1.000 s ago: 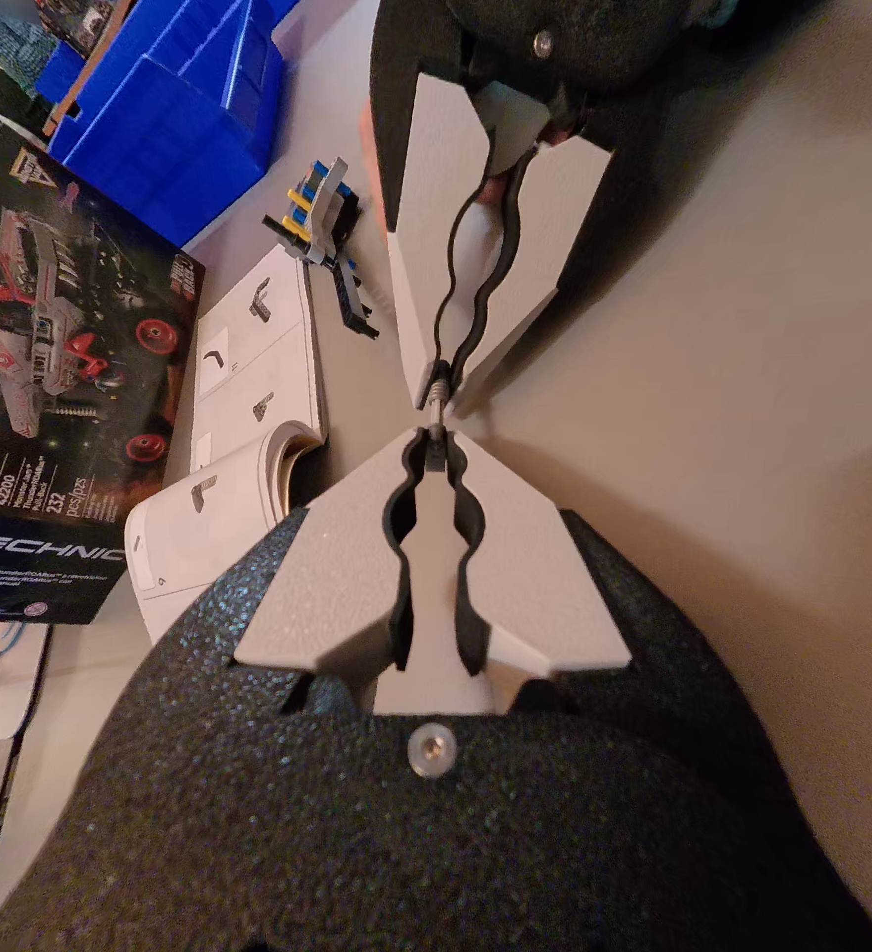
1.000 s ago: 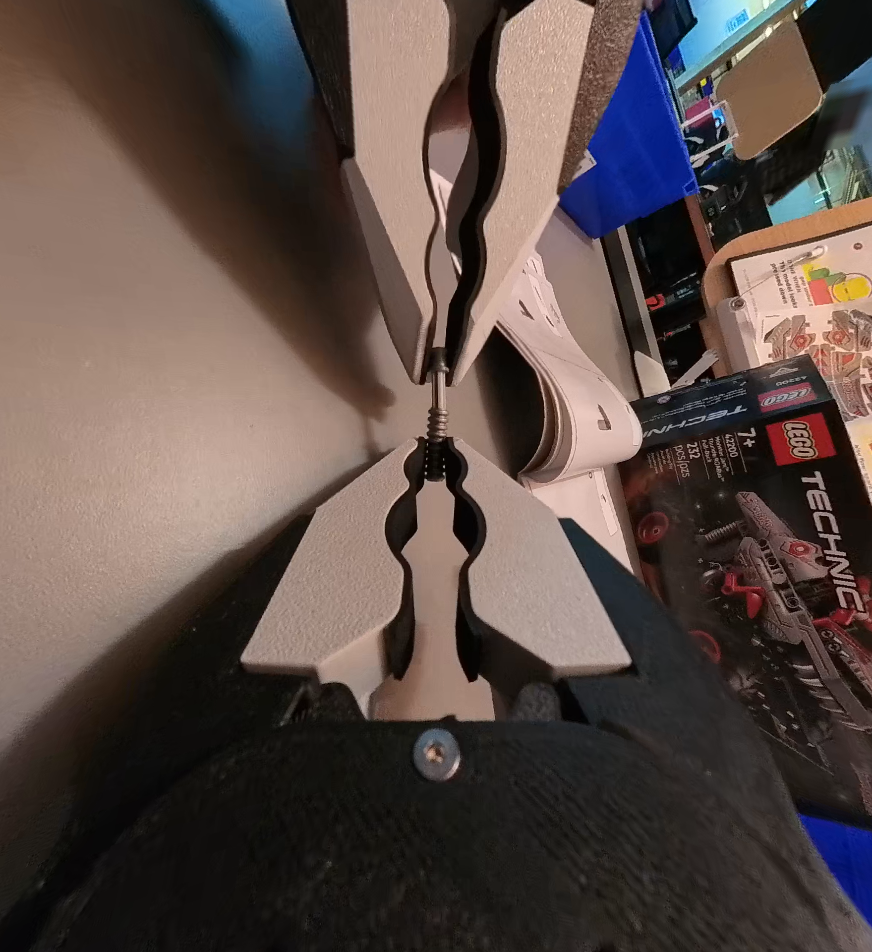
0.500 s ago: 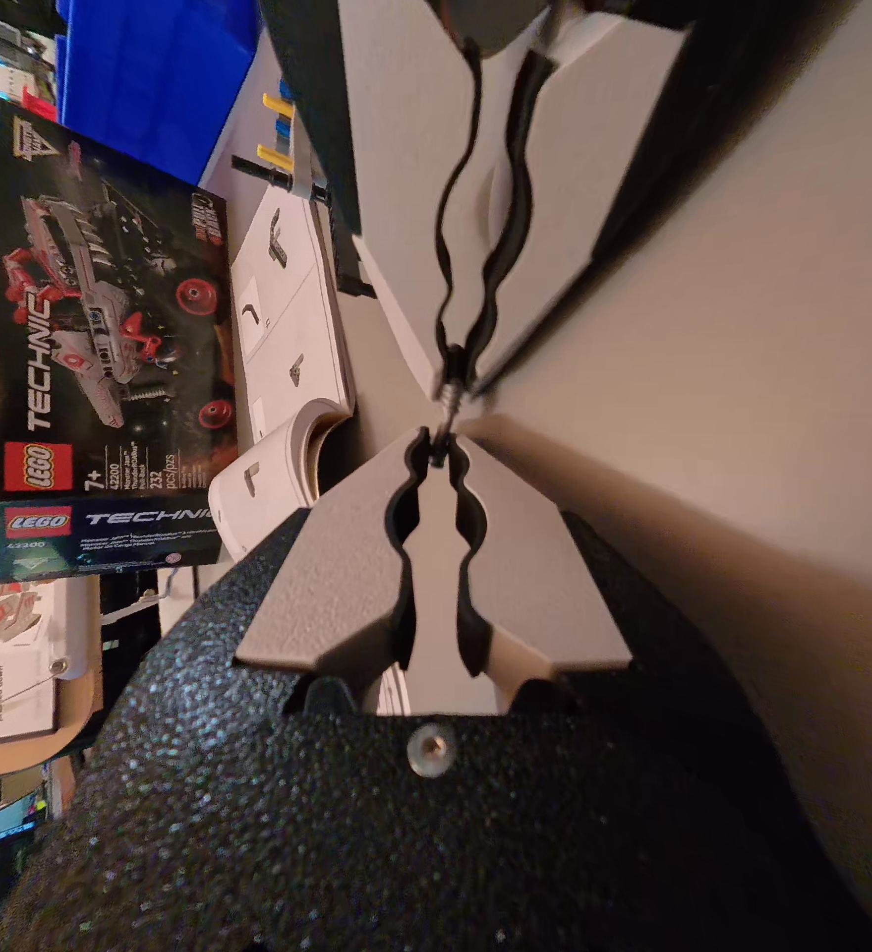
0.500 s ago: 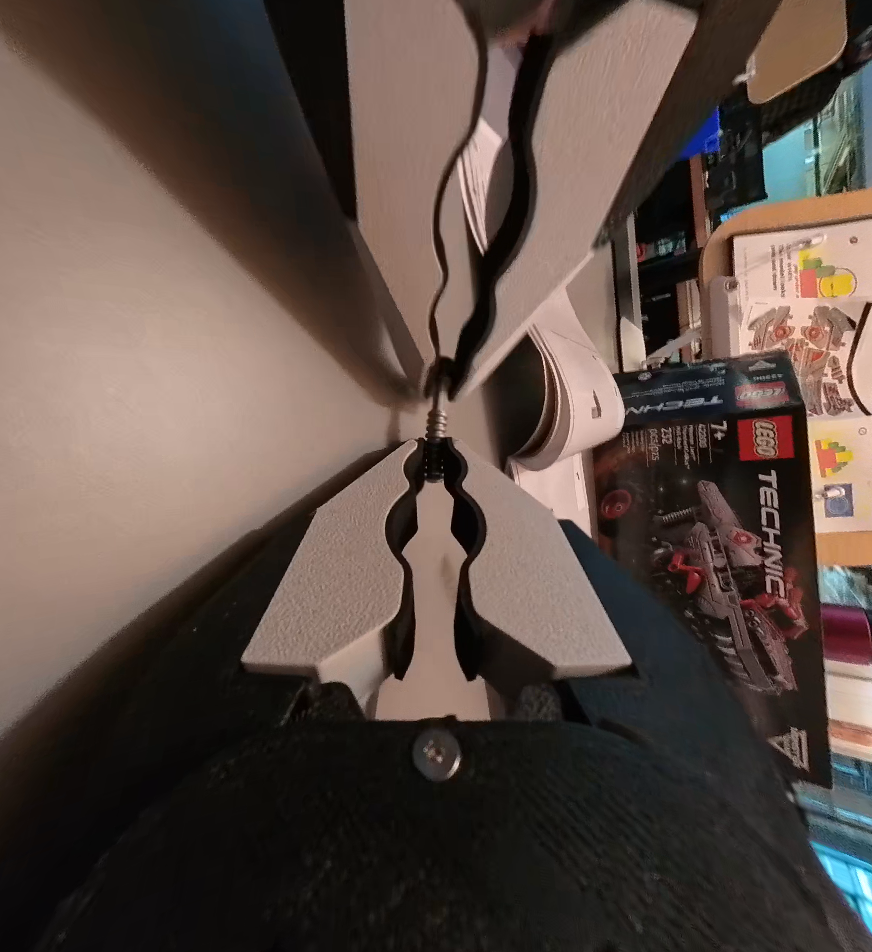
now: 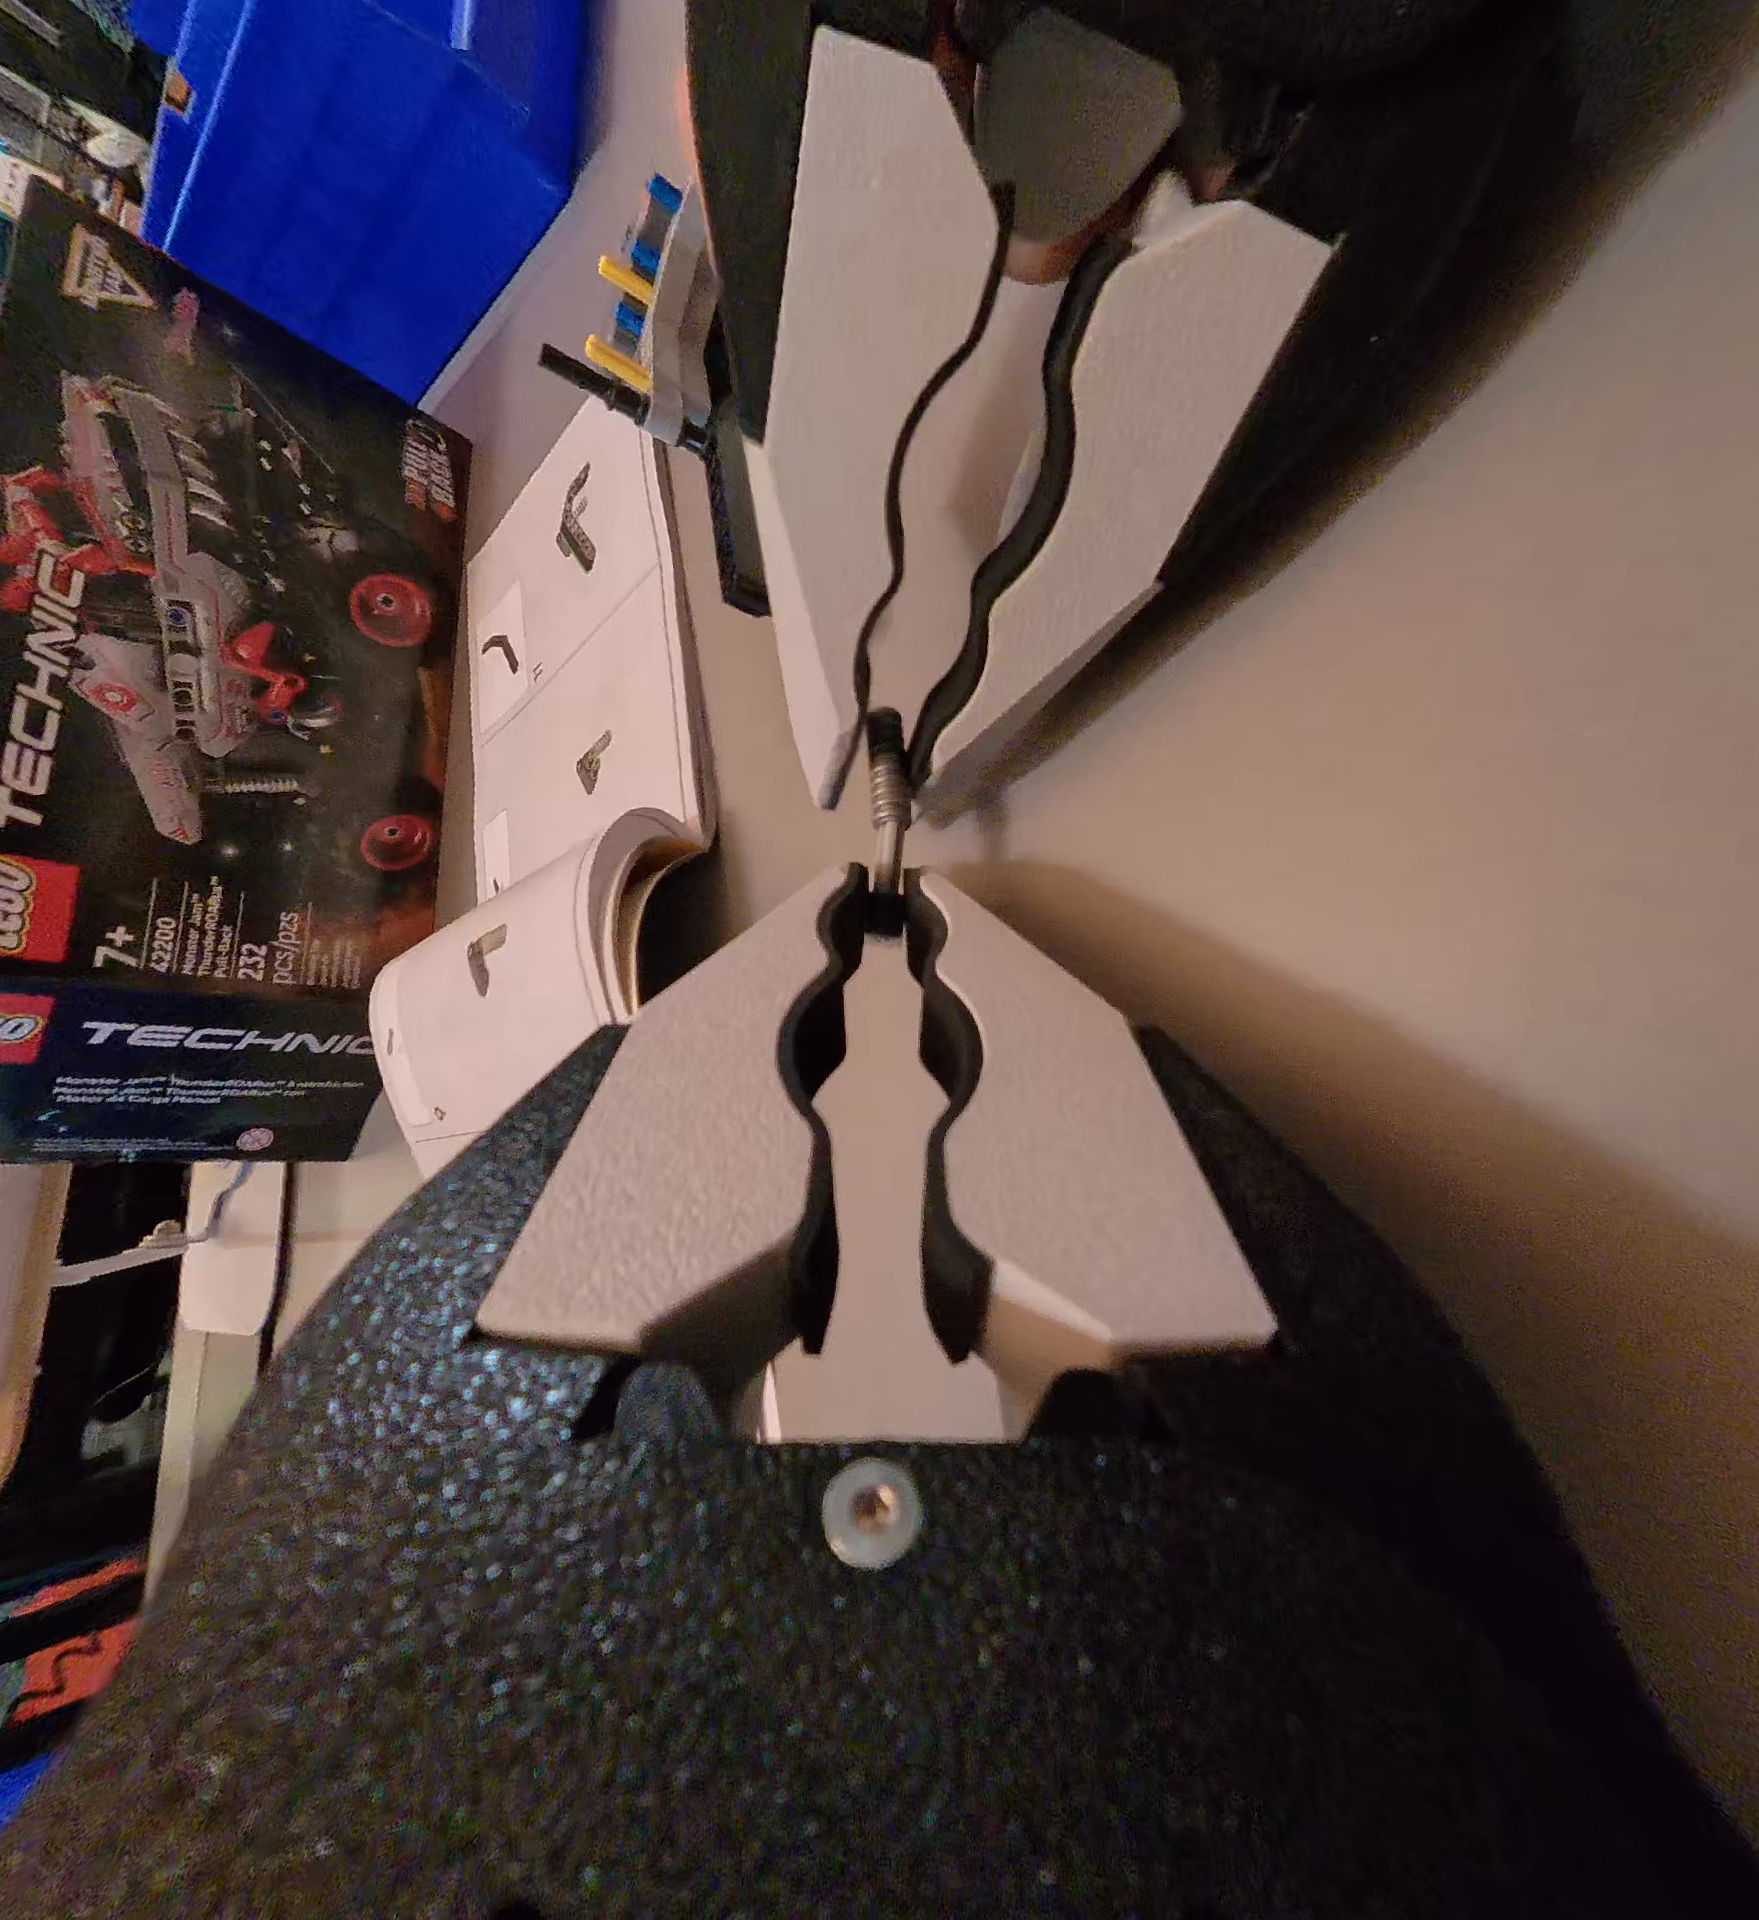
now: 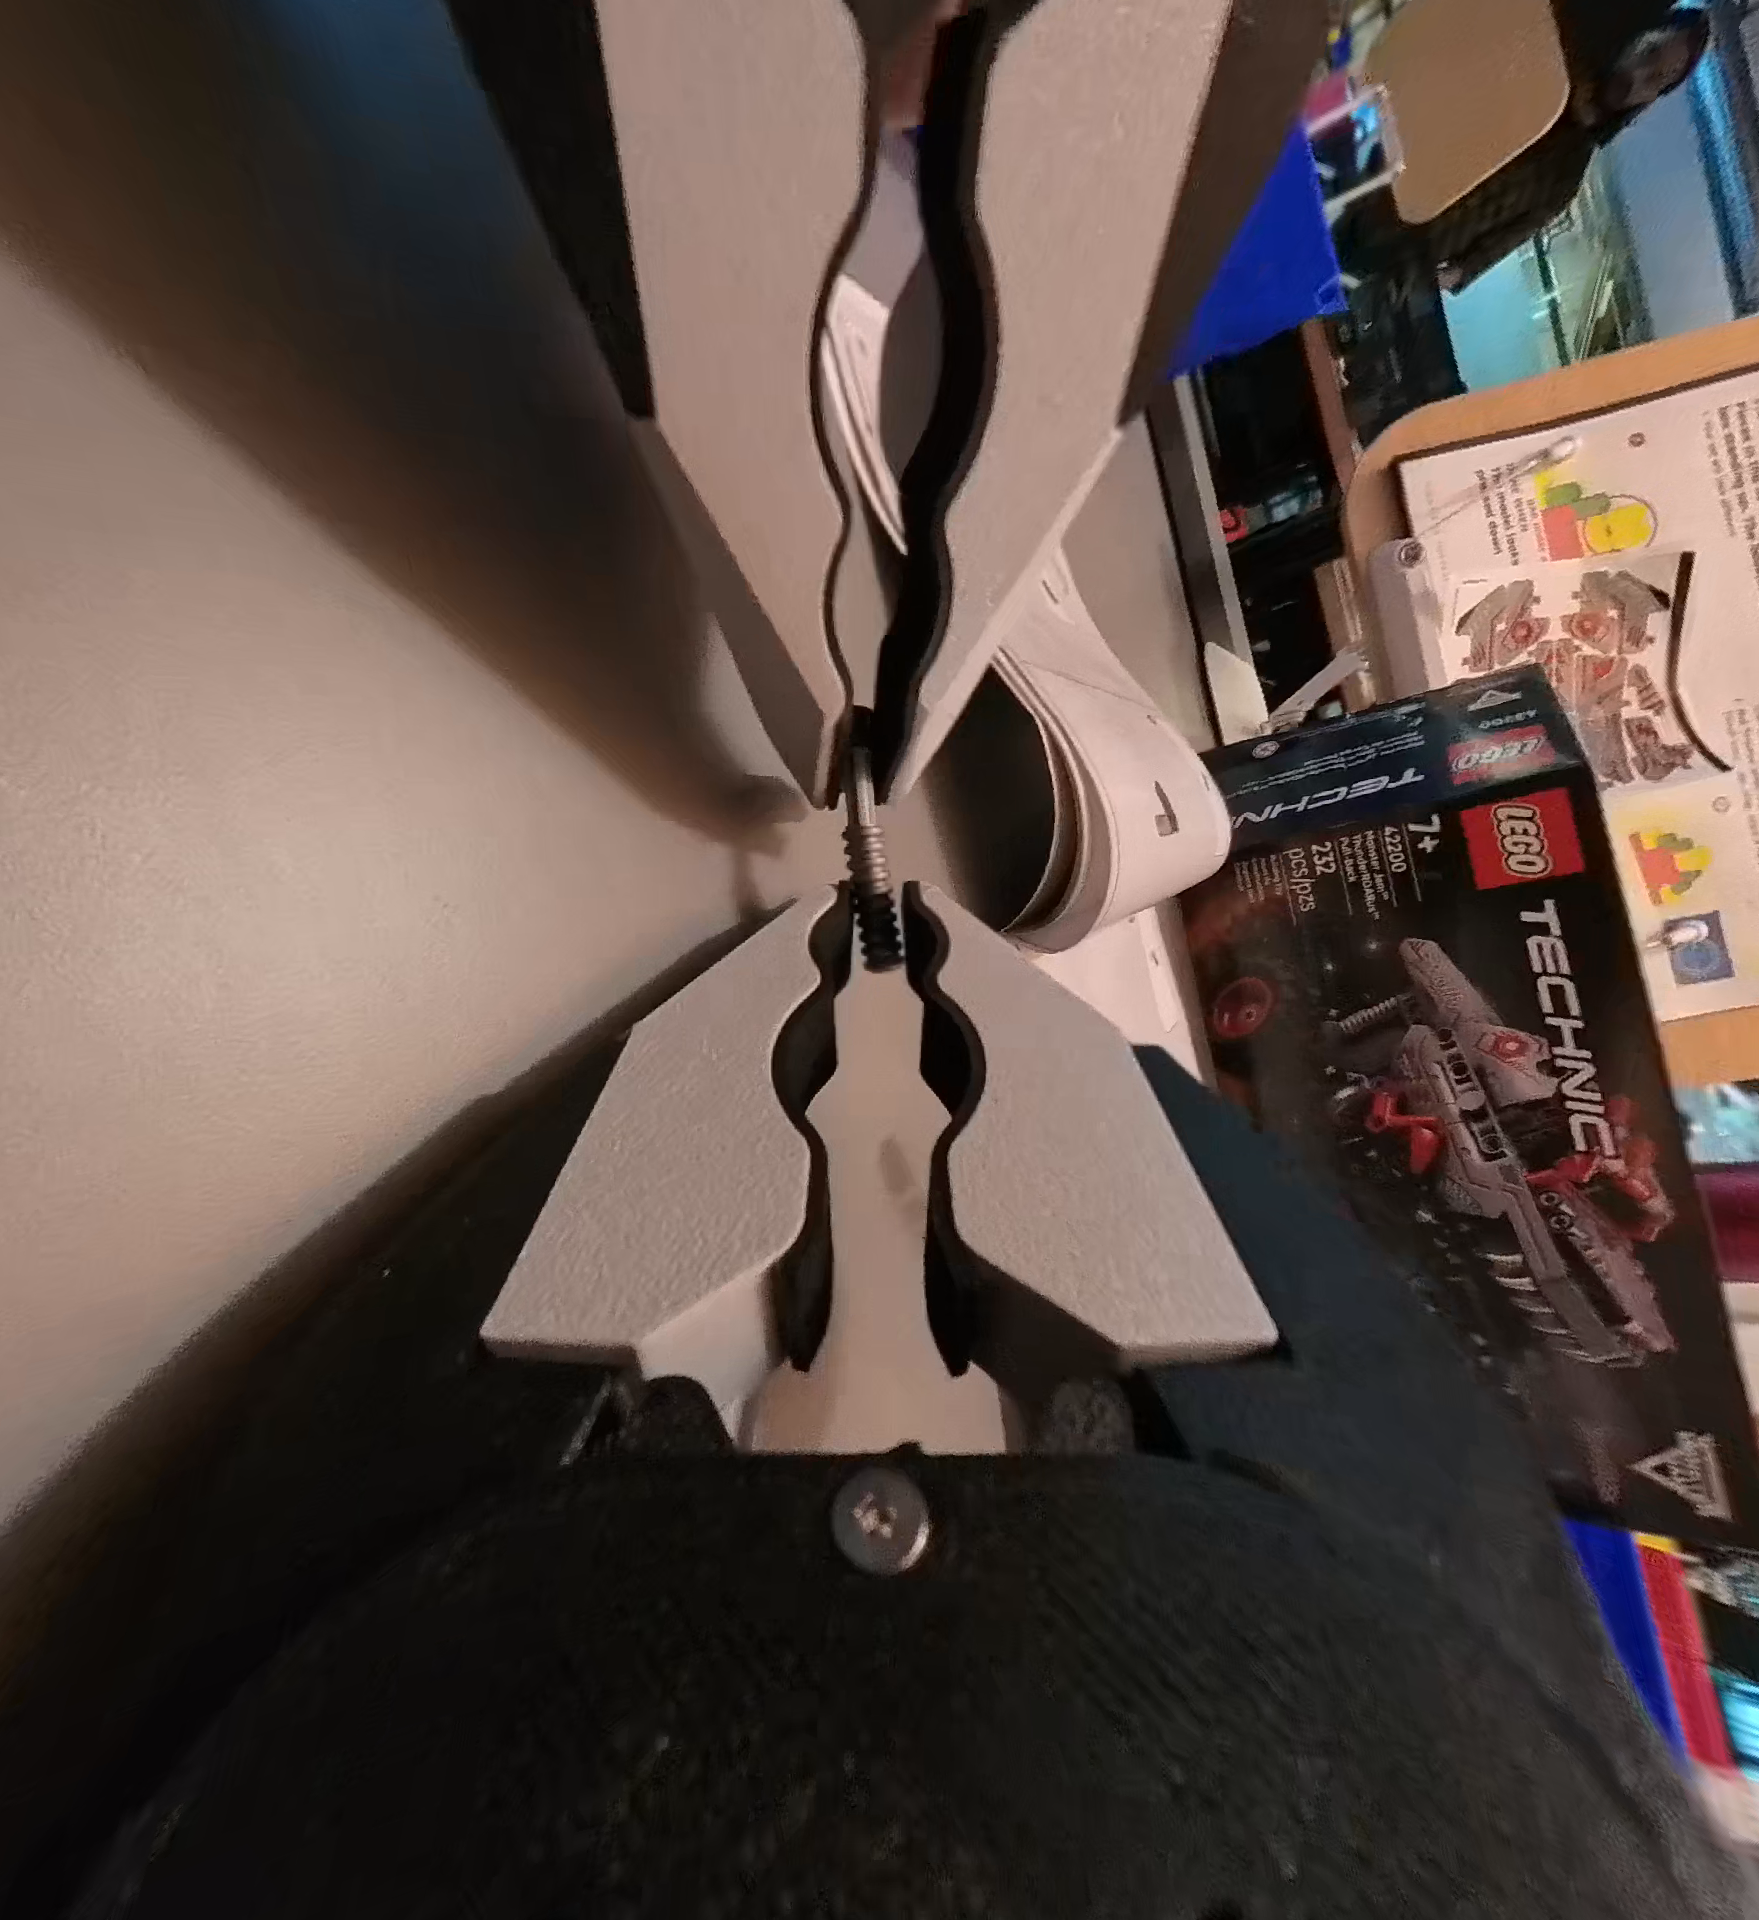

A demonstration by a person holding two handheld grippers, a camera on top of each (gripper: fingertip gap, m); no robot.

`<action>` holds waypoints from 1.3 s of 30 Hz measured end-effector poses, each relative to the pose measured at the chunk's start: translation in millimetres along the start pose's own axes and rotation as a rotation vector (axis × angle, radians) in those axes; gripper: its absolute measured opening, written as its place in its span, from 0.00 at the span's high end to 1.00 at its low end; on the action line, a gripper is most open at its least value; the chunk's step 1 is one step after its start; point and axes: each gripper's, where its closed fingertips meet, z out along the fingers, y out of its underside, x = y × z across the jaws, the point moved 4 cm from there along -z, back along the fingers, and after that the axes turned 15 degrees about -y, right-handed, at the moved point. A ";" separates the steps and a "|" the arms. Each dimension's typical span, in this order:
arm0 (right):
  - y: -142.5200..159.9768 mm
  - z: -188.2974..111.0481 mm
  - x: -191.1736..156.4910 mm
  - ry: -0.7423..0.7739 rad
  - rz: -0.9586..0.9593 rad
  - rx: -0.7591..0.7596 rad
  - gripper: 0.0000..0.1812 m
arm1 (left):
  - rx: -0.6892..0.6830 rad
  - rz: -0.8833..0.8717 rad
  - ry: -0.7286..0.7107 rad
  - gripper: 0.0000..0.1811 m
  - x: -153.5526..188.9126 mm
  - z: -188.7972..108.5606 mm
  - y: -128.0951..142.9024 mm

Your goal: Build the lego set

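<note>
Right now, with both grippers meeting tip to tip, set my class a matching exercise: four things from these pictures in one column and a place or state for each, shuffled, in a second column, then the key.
Column one
1. shock absorber
2. instruction booklet
3. part-built model
4. set box

Column two
A. lying open, one side curled over
B. held at both ends, by the left gripper and the right gripper
C. lying beside the booklet, printed side up
D. on the table beyond the booklet, near the blue bin

Pairs: 1-B, 2-A, 3-D, 4-C
</note>
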 end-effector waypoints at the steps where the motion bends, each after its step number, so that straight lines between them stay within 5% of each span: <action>1: 0.0 -1.0 1.7 0.001 0.024 0.018 0.95 | 0.014 -0.010 0.003 0.97 -0.7 -1.1 -0.8; 6: -0.4 0.3 -1.2 -0.014 -0.004 0.011 0.98 | 0.091 -0.052 0.021 0.97 -1.3 -6.4 -10.4; 17: 3.1 2.7 1.4 0.045 -0.058 -0.077 0.95 | -0.097 -0.007 -0.053 0.97 1.2 9.1 0.1; 30: 1.2 4.4 -3.0 -0.016 -0.069 -0.099 0.98 | -0.090 0.059 -0.065 0.98 3.7 9.2 1.2; 34: 2.3 3.8 1.6 0.024 -0.045 -0.066 0.97 | -0.047 -0.098 -0.032 0.98 0.1 10.9 3.9; 39: 4.5 -11.1 15.8 0.080 0.098 0.078 0.85 | -0.011 -0.273 -0.024 0.97 -10.1 10.2 10.7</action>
